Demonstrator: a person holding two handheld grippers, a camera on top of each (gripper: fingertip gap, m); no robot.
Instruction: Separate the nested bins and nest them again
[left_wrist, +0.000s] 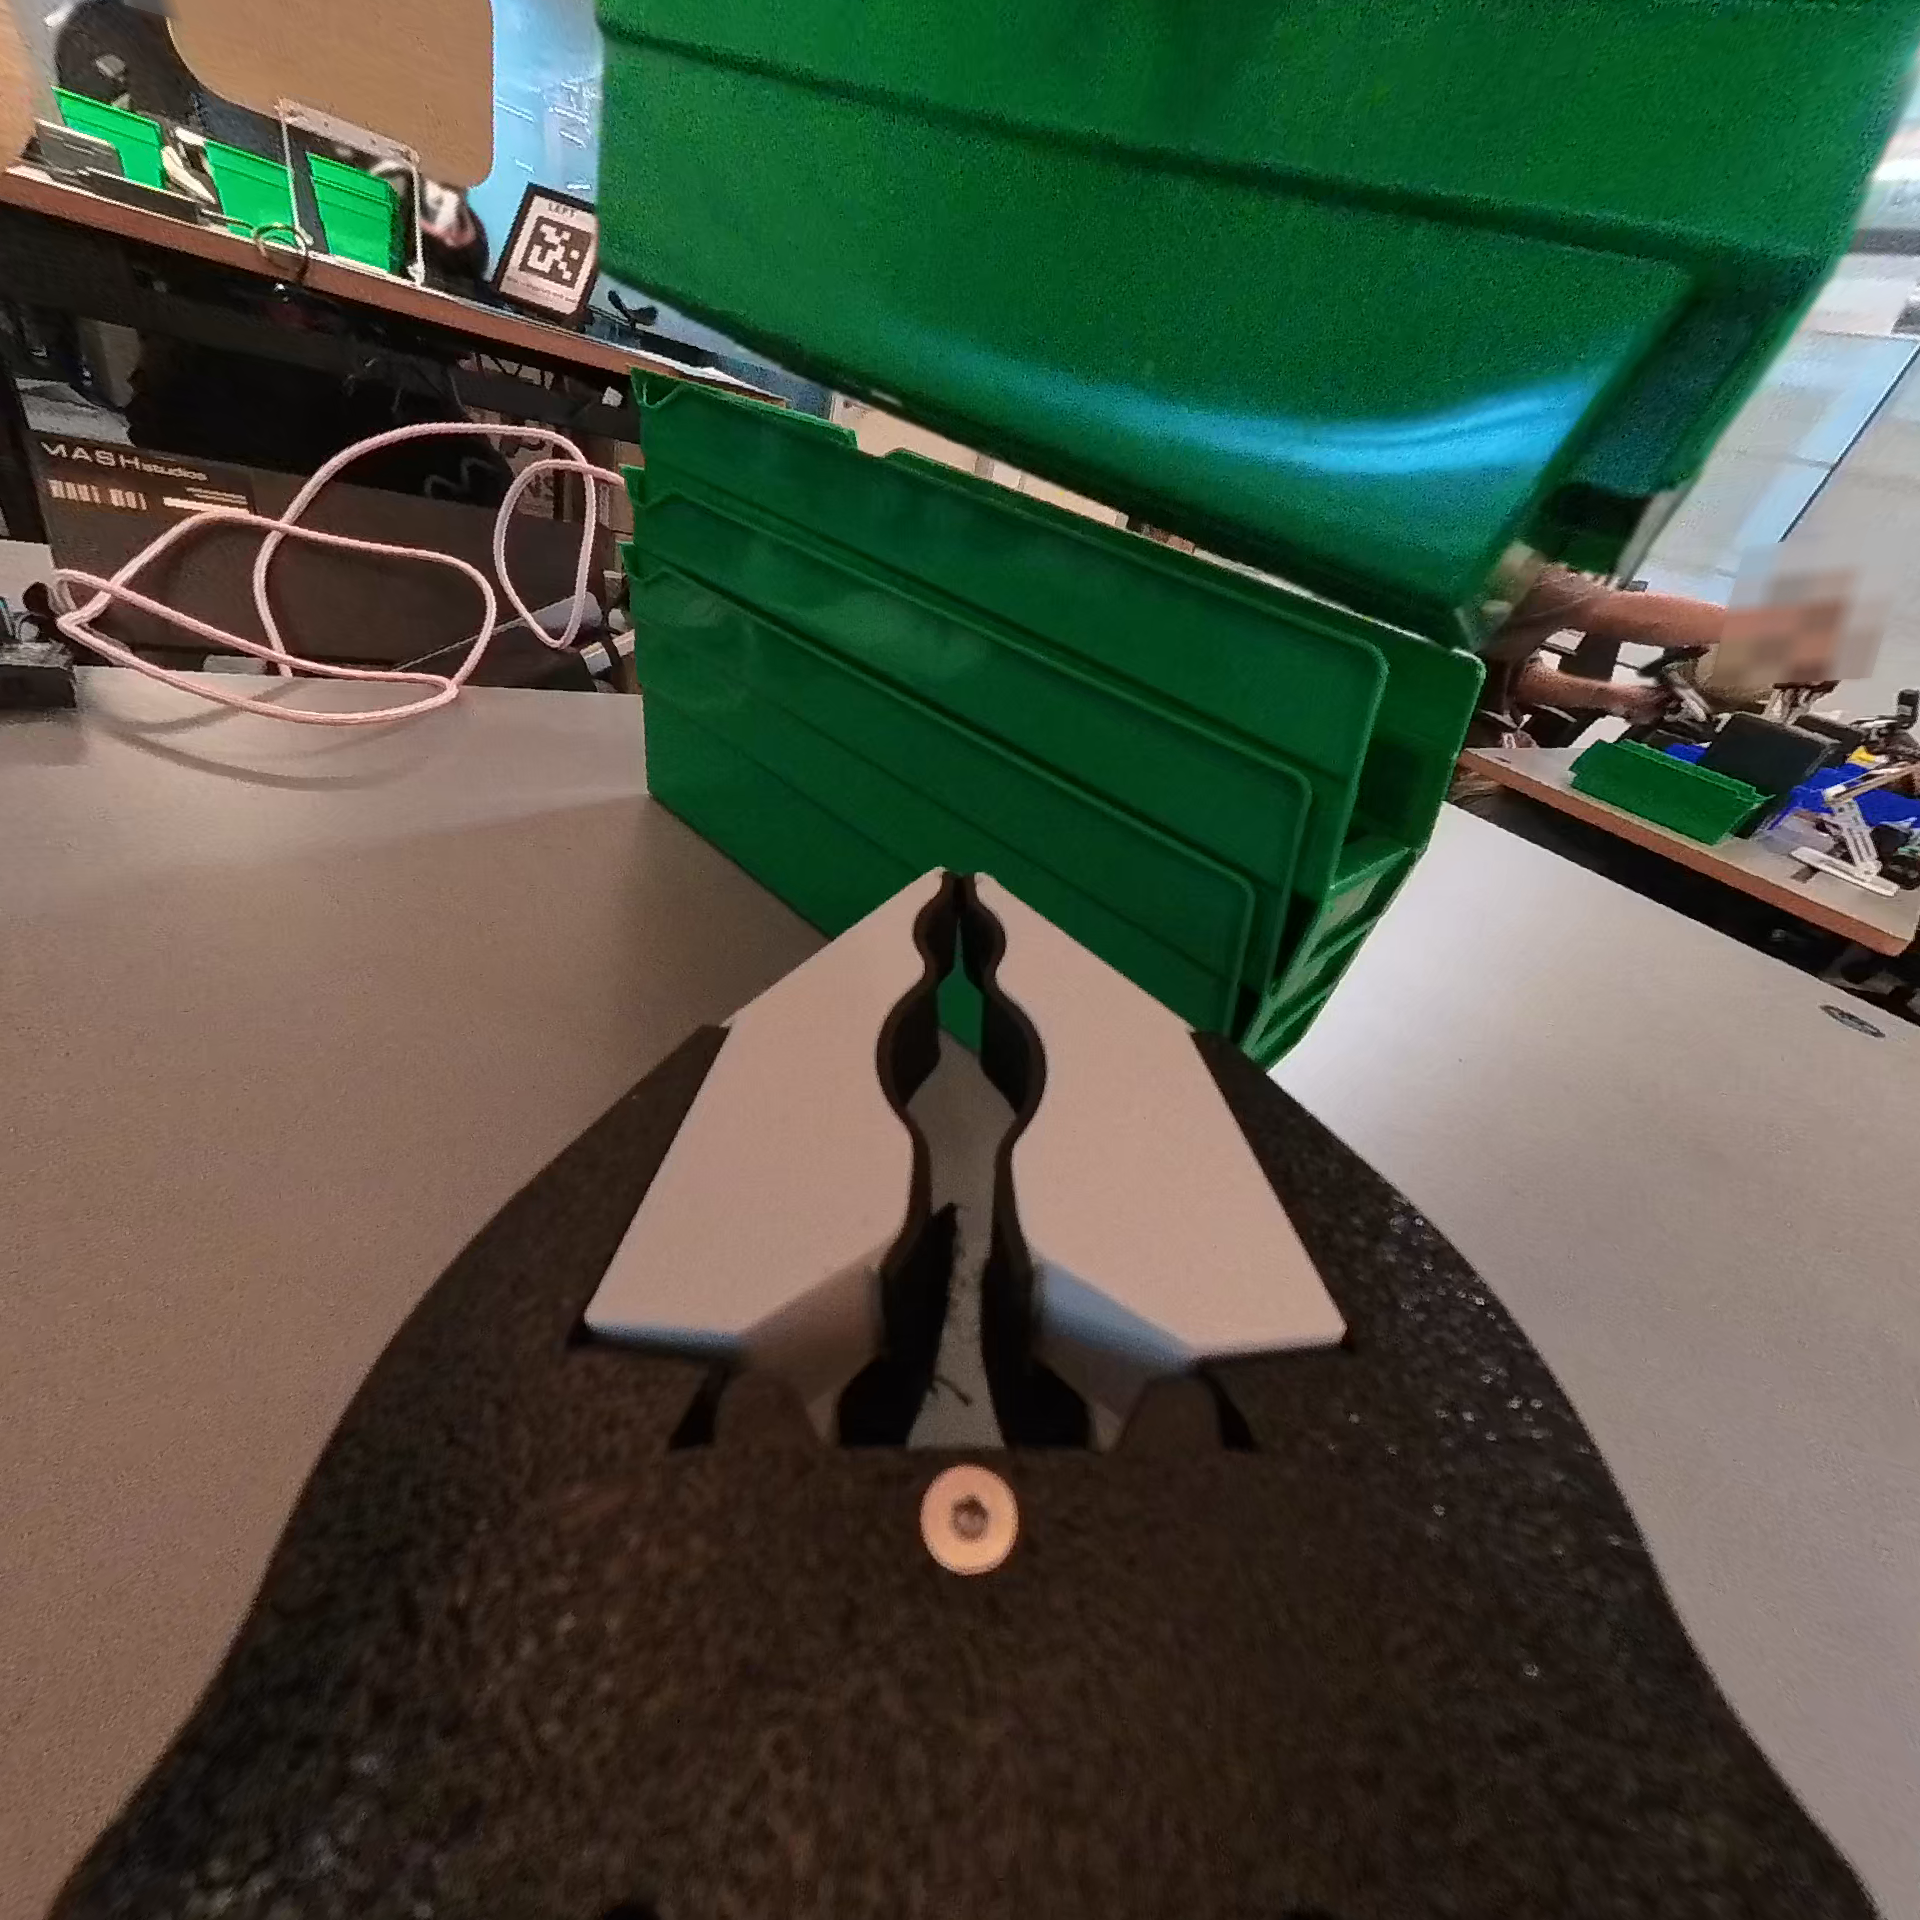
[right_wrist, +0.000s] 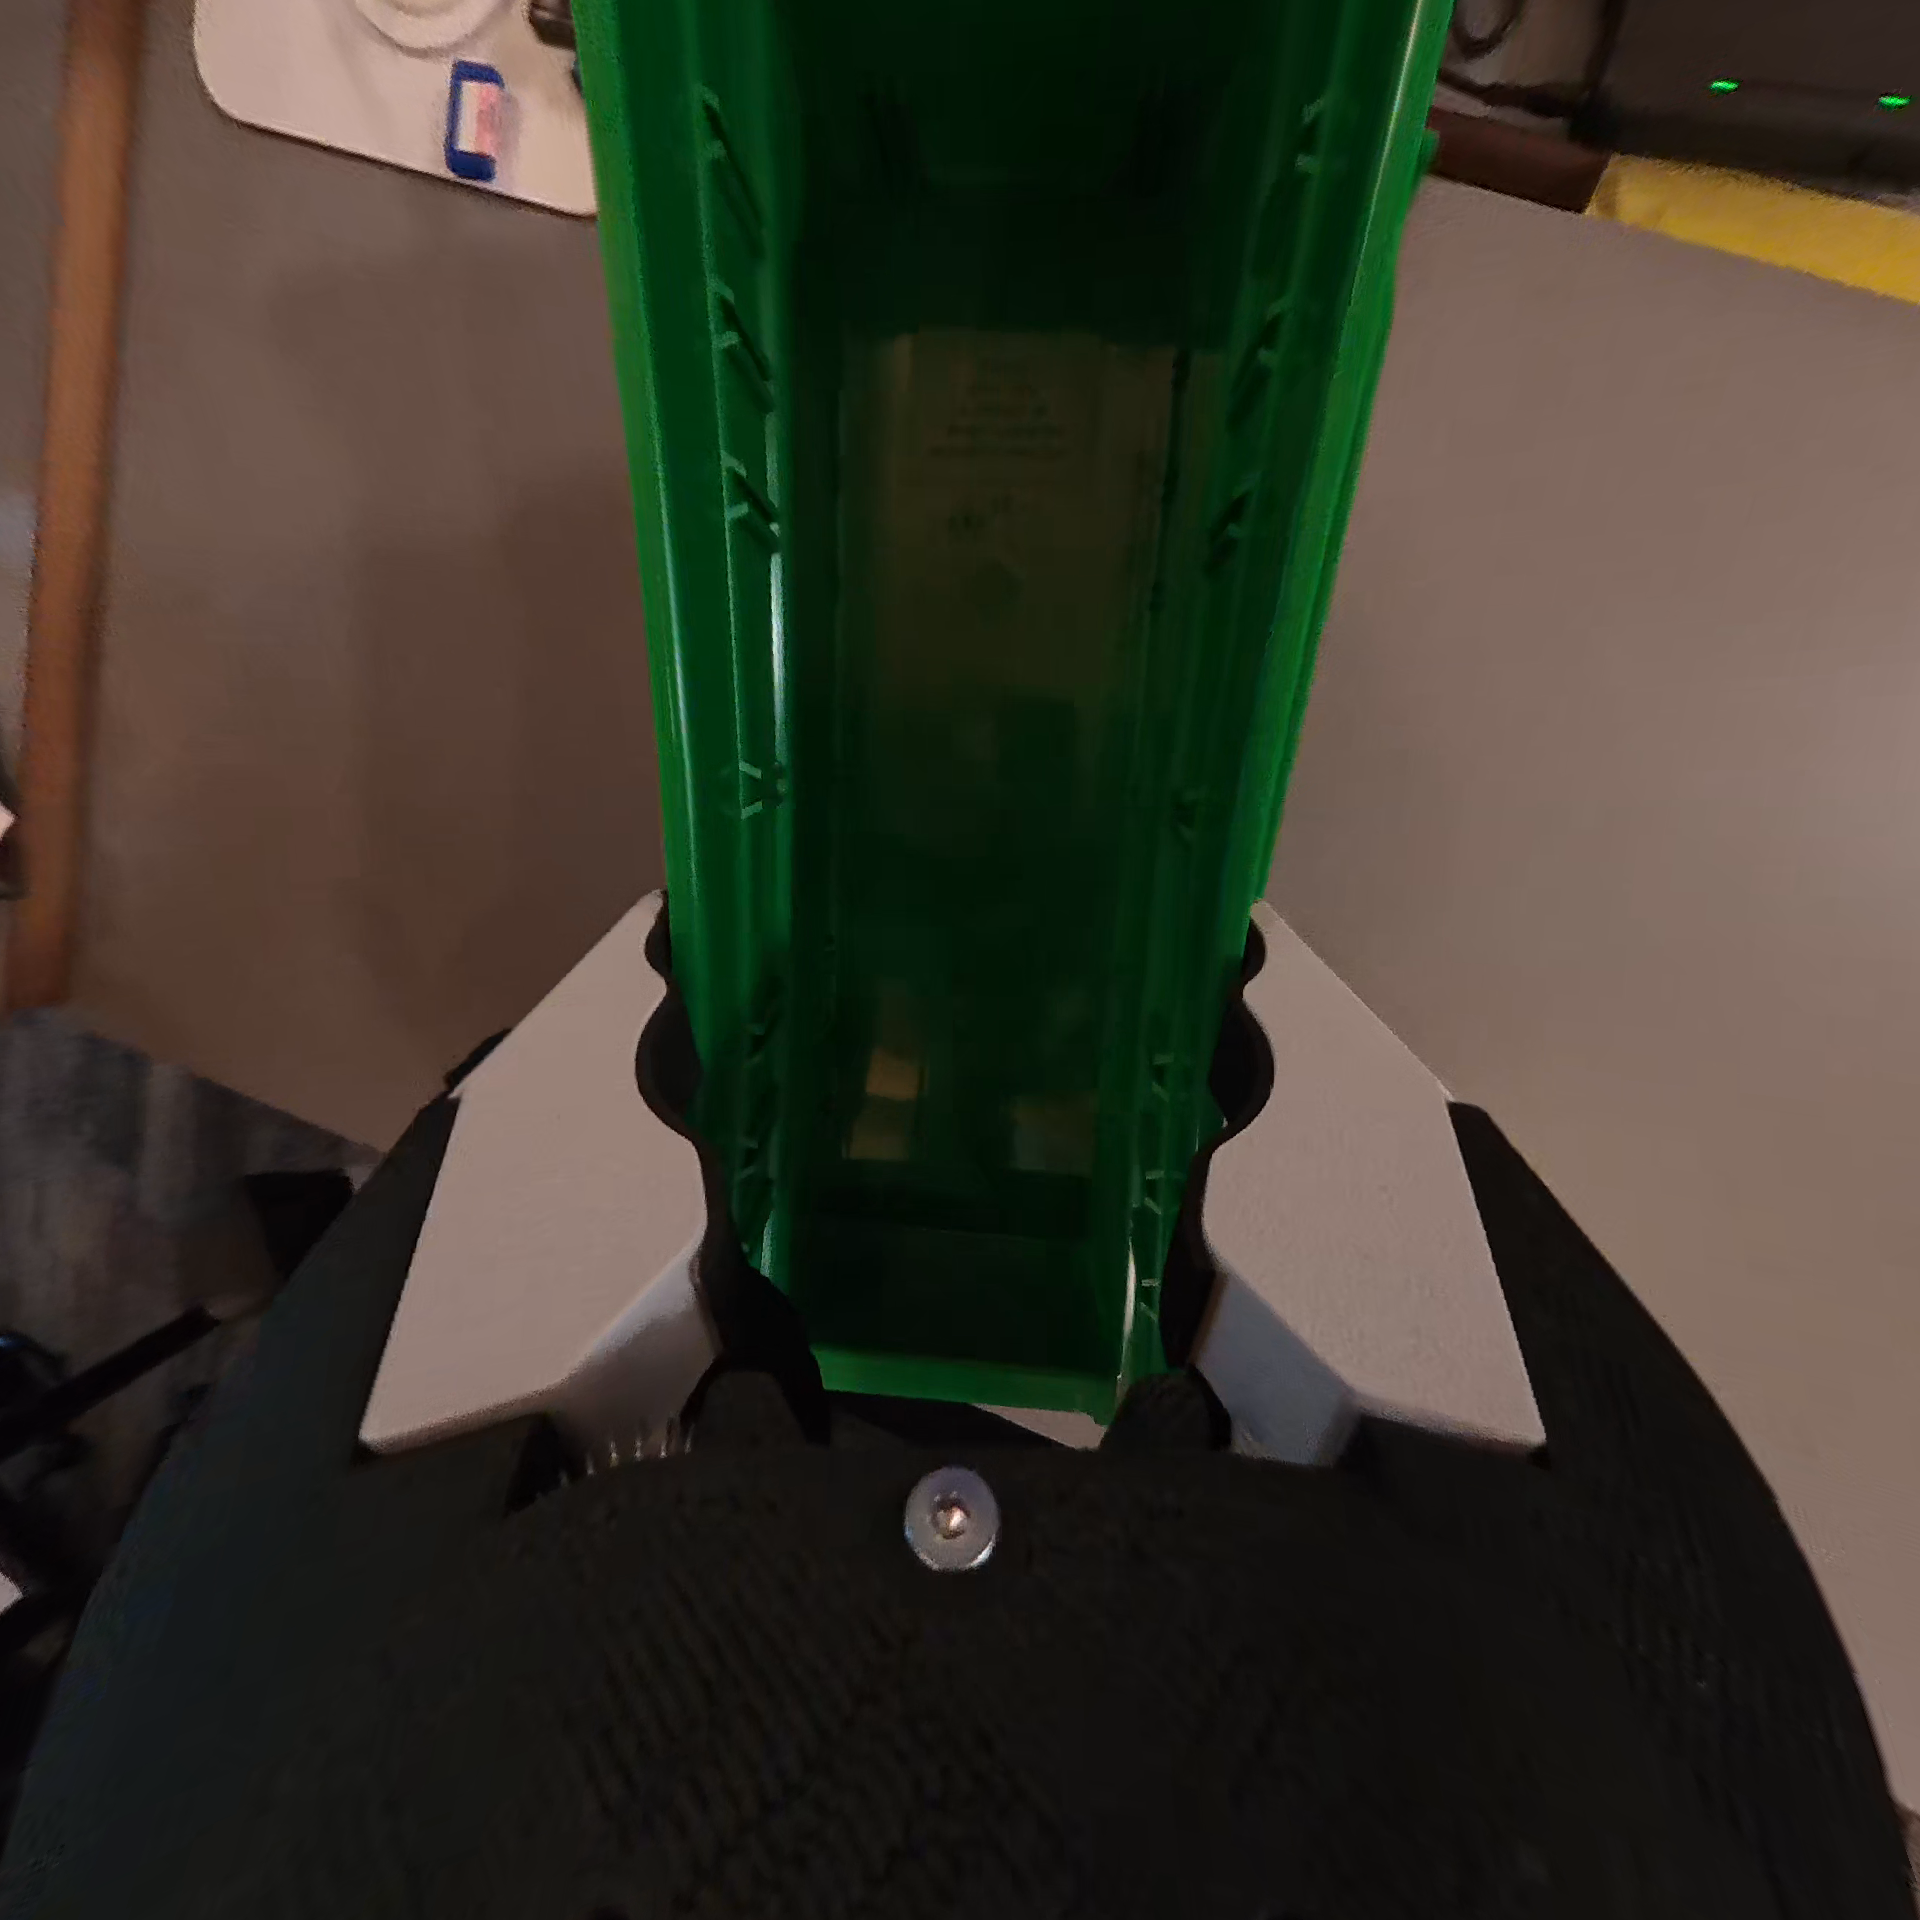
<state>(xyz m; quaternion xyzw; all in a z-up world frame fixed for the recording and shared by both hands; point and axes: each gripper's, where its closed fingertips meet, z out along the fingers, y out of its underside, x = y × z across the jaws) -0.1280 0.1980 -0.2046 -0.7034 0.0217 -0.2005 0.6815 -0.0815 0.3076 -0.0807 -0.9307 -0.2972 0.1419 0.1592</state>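
In the left wrist view a stack of nested green bins stands on the grey table. A separate green bin hangs in the air above the stack, tilted and blurred. My left gripper is shut and empty, low over the table just in front of the stack. In the right wrist view my right gripper is shut on that lifted green bin, with one finger on each long side wall. I look down into the bin's dark inside.
A pink cord lies looped on the table left of the stack. A marker tag stand and more green bins sit on a far shelf. Another table with green and blue bins is at the right.
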